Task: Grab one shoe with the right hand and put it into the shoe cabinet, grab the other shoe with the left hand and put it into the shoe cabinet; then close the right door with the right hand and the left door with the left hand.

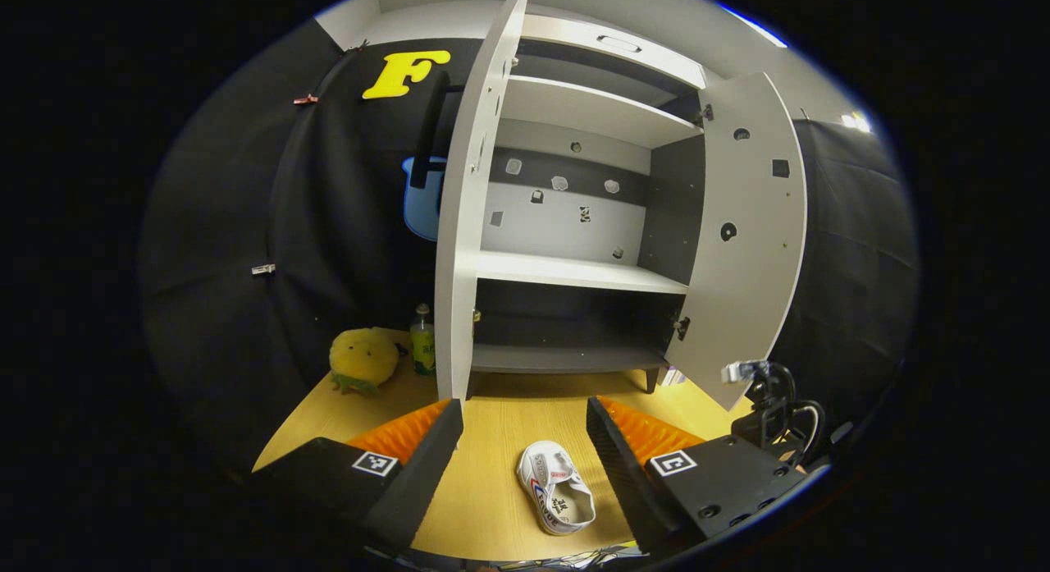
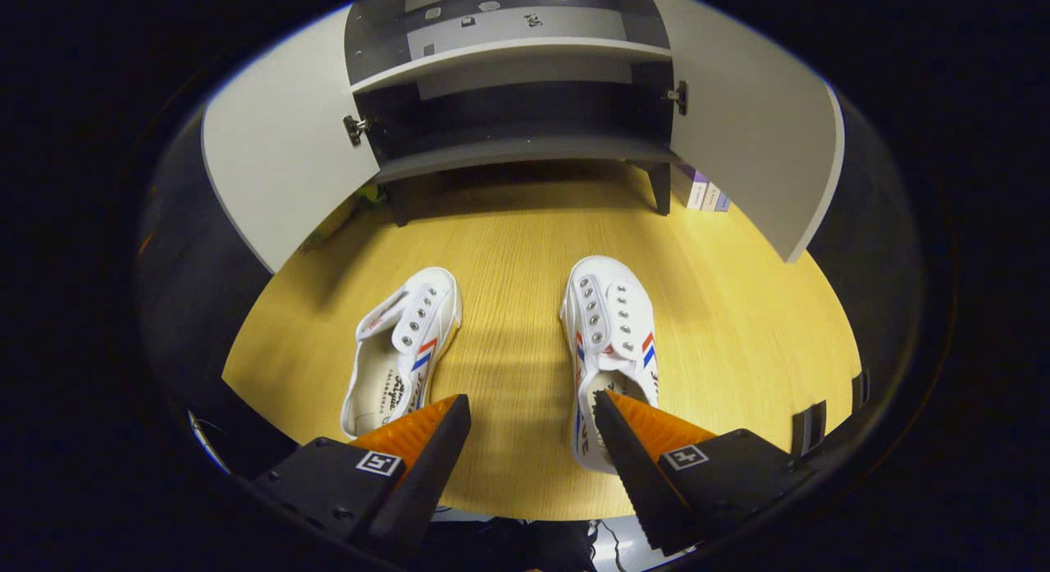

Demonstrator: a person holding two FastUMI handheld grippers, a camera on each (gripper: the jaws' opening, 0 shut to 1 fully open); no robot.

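- Right gripper view: right gripper [image 2: 531,412] hangs above the wooden floor [image 2: 738,309], jaws spread wide, nothing between them.
- Two white shoes lie side by side on the floor, well apart, toes toward the shoe cabinet [image 2: 509,88]. Long axes run roughly along the gripper's line of sight; the left shoe [image 2: 406,346] is tilted a little.
- Right shoe [image 2: 611,342]: its heel end sits behind the right-hand finger of this gripper, so the shoe lies off-centre to the right of the gap, not between the jaws. Contact cannot be told.
- Left shoe: its heel is just beside the other finger, also outside the gap.
- Judgement: the right gripper is nearer the right shoe. A small shift rightward would bring the shoe's side wall or heel collar between the jaws. Closing across the short axis looks workable.
- Left gripper view: left gripper [image 1: 525,428] is held higher and farther back, jaws wide and empty. One shoe [image 1: 556,488] lies on the floor between and beyond its fingers, long axis roughly fore-aft.
- Cabinet: left door [image 1: 472,211] and right door [image 1: 750,244] both stand open; the shelves are bare. The lowest shelf [image 2: 525,149] faces the shoes directly.
- Task state, judged: no shoe grasped yet; first pick pending.
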